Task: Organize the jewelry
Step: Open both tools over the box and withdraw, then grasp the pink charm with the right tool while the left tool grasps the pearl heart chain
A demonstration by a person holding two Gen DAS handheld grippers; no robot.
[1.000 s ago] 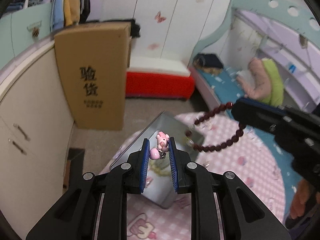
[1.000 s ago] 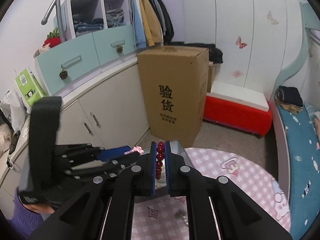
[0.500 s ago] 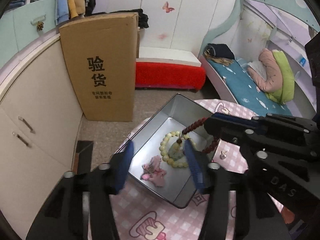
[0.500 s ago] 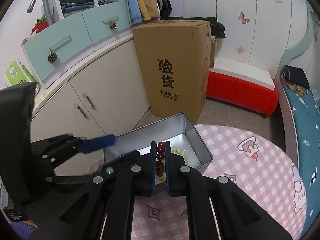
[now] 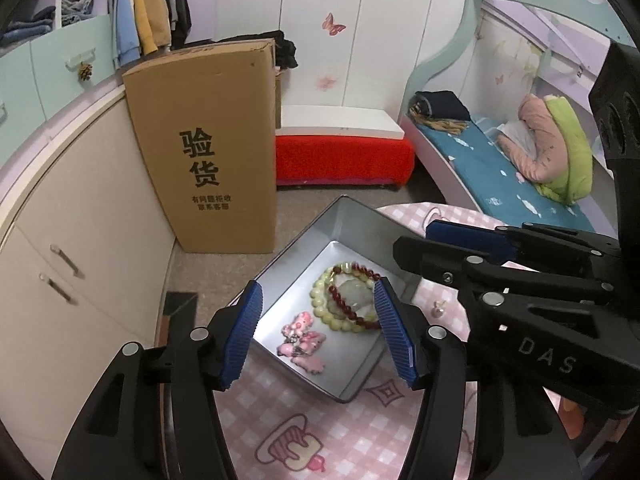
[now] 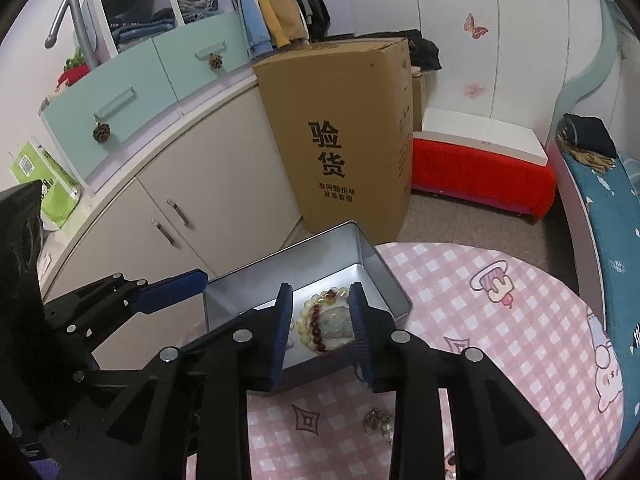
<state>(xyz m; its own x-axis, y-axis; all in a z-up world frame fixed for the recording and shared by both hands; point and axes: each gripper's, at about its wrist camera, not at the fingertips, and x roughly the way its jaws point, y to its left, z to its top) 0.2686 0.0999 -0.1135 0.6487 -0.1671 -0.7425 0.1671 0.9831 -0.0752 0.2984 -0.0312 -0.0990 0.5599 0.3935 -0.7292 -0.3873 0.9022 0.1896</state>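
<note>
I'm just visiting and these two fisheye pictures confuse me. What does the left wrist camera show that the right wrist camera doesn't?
Only the left wrist view shows the pink charms lying in the tin and the pillows on the bed. Only the right wrist view shows a small trinket on the tablecloth below the tin and a green box. Both show the metal tin holding the pale bead bracelet and the dark red bracelet, and the cardboard box.
</note>
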